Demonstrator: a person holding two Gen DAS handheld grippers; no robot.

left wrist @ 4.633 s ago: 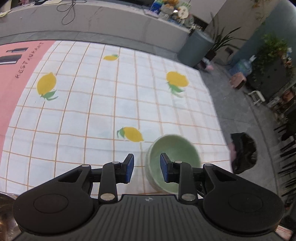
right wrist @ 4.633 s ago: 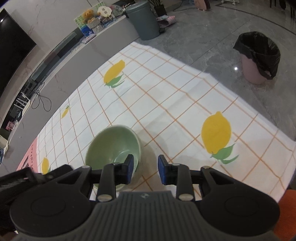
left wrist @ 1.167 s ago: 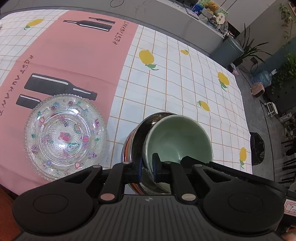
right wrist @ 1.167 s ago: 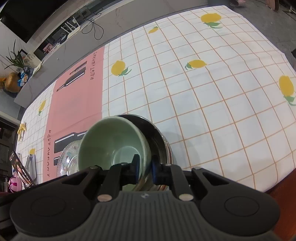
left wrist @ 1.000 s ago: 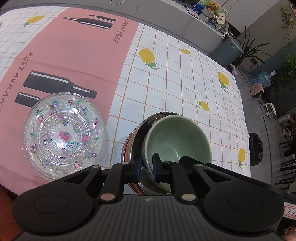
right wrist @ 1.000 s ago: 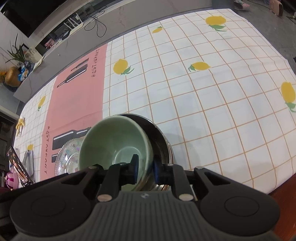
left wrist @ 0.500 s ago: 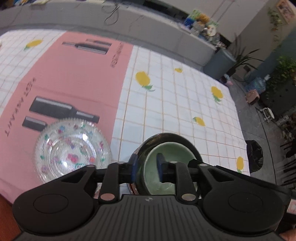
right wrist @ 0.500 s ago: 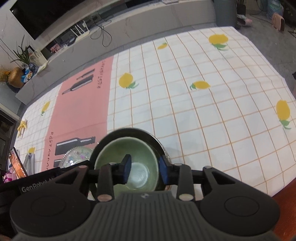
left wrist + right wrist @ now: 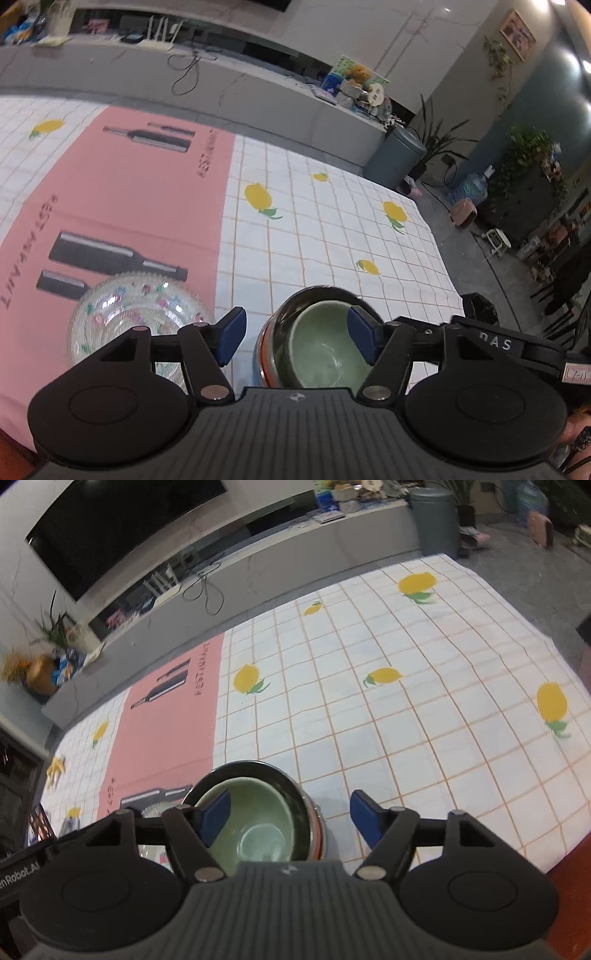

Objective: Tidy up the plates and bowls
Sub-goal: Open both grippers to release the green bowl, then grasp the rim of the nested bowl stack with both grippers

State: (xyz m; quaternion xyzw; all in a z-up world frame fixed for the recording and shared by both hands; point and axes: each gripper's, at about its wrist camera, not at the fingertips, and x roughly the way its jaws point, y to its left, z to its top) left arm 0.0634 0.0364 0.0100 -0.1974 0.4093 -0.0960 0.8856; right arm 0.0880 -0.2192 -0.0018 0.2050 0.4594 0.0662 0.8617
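A lemon-print tablecloth [image 9: 332, 229] with a pink panel covers the bench. The green bowl [image 9: 325, 350] sits nested in the steel bowl [image 9: 295, 786]; left gripper [image 9: 295, 334] and right gripper [image 9: 290, 818] are opening, gripping nothing. A grey bin [image 9: 395, 158] stands beyond.

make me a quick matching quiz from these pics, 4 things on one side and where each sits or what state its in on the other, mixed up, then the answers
Things
1. green bowl
2. steel bowl
3. glass plate
4. left gripper

Place or state
A. on the pink strip of the tablecloth
B. nested inside another bowl
C. jaws opening, pressing on nothing
D. on the checked cloth, holding a smaller bowl

Pairs: 1-B, 2-D, 3-A, 4-C
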